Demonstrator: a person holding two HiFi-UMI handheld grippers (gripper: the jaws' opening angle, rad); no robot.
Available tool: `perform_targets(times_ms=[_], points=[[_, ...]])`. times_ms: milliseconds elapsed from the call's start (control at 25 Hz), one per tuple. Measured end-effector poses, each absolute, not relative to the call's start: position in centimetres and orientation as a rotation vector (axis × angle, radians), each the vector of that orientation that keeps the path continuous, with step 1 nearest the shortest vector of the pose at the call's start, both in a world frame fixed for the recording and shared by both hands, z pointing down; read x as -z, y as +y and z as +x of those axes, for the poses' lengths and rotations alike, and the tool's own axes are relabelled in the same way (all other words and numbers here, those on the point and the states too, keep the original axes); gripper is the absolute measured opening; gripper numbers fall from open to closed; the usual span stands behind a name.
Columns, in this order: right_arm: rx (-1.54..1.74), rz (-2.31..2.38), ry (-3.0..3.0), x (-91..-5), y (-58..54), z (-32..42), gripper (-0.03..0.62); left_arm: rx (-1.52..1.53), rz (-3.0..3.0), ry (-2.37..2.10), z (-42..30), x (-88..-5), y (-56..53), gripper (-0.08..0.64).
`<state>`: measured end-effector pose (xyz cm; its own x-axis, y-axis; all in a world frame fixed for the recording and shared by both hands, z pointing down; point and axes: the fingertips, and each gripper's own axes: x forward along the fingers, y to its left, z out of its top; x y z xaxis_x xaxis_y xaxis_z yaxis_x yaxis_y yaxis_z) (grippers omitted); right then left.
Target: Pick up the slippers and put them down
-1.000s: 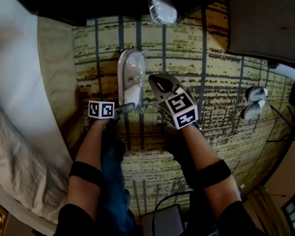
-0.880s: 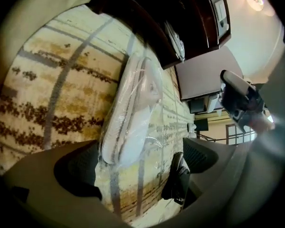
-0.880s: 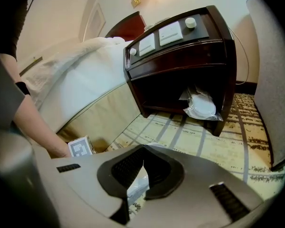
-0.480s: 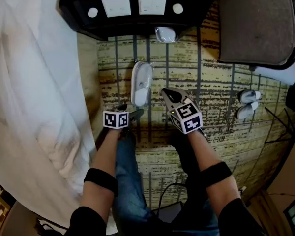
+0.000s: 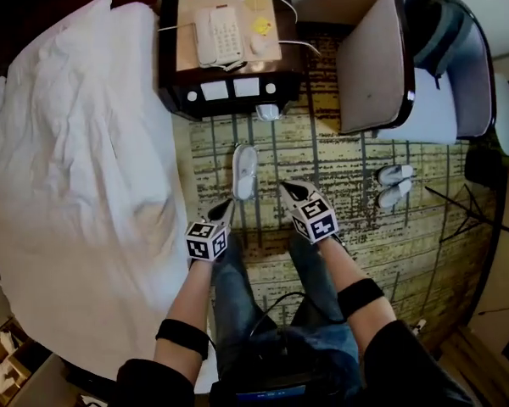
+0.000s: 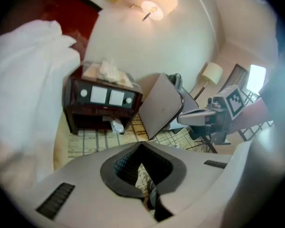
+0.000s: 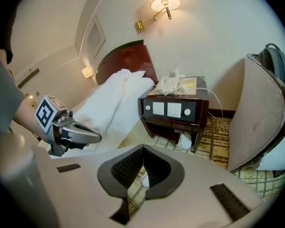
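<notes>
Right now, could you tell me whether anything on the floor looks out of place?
One white slipper lies alone on the carpet before the nightstand, no mate beside it; the other pair by the chair sits together.

White object [image 5: 268, 111] half under nightstand [image 5: 176, 83], too small for identification.

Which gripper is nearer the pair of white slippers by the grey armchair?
Right. The right gripper sits left of the pair of white slippers; the left gripper is farther left, by the white bed.
</notes>
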<state>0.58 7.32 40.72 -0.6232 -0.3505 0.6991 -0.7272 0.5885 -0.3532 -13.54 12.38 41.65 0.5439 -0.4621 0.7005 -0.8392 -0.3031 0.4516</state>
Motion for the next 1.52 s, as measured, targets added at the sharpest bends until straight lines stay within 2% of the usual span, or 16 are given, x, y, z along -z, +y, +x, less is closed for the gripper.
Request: perform_targets(times_ms=[320,760,1040,1520], points=[[-0.787,0.895,-2.300,-27.3,8.1,3.8,0.002,-0.538,2.101,-1.205,-14.3,-24.0,12.8,0.000],[-0.733,1.056,-2.351,-17.0,9.2,8.4,0.002,-0.493,2.263,-1.349,-16.0,-10.7,12.0,0.000],[-0.737,1.115,-2.371,-14.5,10.3,9.5,0.002,-0.435,2.289,-1.393,-16.4,-7.6,12.0,0.000],[-0.769,1.131,-2.348,-15.4,10.9,10.1,0.002,-0.446,2.303,-1.408,-16.8,-7.5,12.9,0.000]])
